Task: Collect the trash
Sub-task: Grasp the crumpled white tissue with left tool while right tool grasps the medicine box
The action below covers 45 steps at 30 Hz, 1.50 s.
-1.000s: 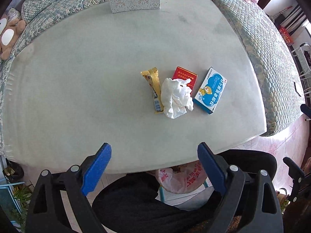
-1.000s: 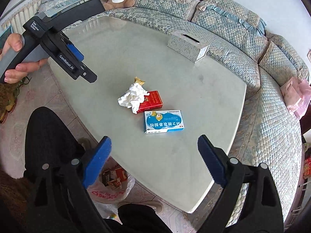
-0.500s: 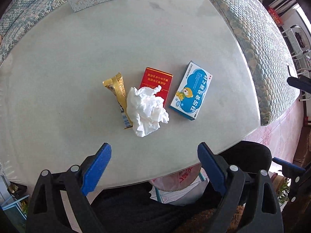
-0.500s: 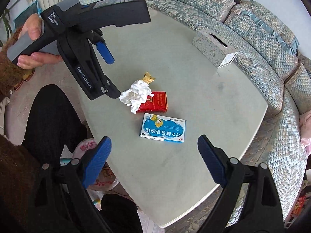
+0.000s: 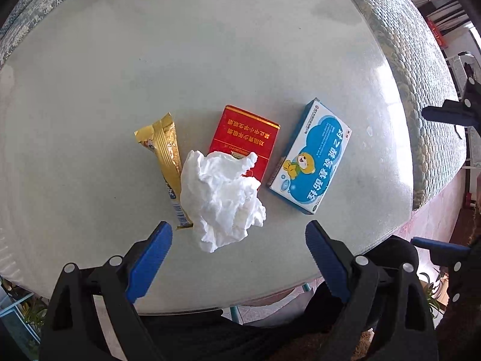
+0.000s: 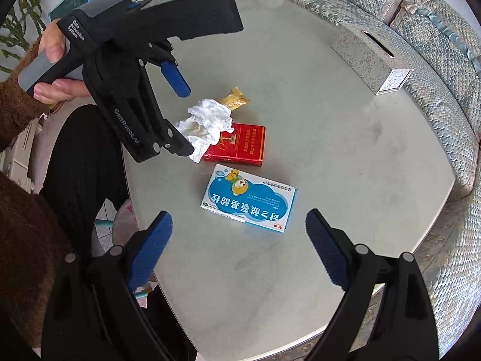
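Observation:
A crumpled white tissue [image 5: 221,201] lies on the glass table [image 5: 210,60], overlapping a red box [image 5: 245,137]. A gold wrapper [image 5: 166,159] lies to its left and a blue medicine box [image 5: 311,158] to its right. My left gripper [image 5: 239,234] is open, just above the tissue's near side. In the right wrist view the tissue [image 6: 210,121], red box [image 6: 240,147], gold wrapper [image 6: 236,100] and blue box [image 6: 249,200] show, with the left gripper's body over the tissue. My right gripper [image 6: 239,224] is open and empty, near the blue box.
A patterned tissue box [image 6: 369,52] stands at the table's far side. A curved quilted sofa [image 6: 445,45] wraps around the table. A pink plastic bag [image 6: 124,215] sits on the floor under the table's near edge, beside the person's dark-clad legs [image 6: 84,162].
My left gripper has moved forward and down toward the tissue, which now looms larger. My right gripper has moved closer to the blue box. Both stay open.

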Motion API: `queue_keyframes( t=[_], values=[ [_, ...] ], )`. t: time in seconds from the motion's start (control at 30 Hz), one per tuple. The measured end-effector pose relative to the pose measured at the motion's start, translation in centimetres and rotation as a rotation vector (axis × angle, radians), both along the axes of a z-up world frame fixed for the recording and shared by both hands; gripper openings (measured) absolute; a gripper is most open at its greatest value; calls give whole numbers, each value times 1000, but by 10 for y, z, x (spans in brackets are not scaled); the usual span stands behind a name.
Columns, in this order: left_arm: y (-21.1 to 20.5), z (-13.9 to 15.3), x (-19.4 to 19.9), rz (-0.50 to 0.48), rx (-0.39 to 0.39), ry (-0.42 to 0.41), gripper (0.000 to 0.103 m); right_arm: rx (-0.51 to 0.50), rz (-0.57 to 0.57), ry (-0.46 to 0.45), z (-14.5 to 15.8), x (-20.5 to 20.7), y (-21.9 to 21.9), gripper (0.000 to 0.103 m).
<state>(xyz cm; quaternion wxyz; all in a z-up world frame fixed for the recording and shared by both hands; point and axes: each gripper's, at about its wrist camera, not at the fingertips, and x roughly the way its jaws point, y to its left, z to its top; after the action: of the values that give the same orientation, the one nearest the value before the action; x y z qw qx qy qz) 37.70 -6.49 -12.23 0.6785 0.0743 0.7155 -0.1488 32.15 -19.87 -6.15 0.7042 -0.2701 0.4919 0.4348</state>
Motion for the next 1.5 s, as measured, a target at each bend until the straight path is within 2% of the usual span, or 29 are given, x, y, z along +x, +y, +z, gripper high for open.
queue_keyframes(
  t=[0.2,0.57,0.73,0.9,1.1,1.17,1.3,1.5],
  values=[
    [-11,-10,3,-6,-17,7,88,-3,82,67,-22,9,9,88],
    [-13,-21,11,5,-89,26,88,-64,215,54,-54,20,28,88],
    [-12,-24,16,-8,-82,12,88,-109,295,24,-64,16,33,88],
    [-9,-27,23,-5,-83,1,88,-101,360,12,-70,17,40,88],
    [1,-36,33,38,-91,10,88,-128,390,19,-89,24,45,88],
    [4,-39,36,55,-94,9,88,-109,387,17,-90,25,45,88],
    [5,-48,38,59,-101,37,77,-109,397,3,-91,24,44,88],
    [9,-56,41,78,-95,46,70,-134,415,-11,-96,14,51,88]
  ],
)
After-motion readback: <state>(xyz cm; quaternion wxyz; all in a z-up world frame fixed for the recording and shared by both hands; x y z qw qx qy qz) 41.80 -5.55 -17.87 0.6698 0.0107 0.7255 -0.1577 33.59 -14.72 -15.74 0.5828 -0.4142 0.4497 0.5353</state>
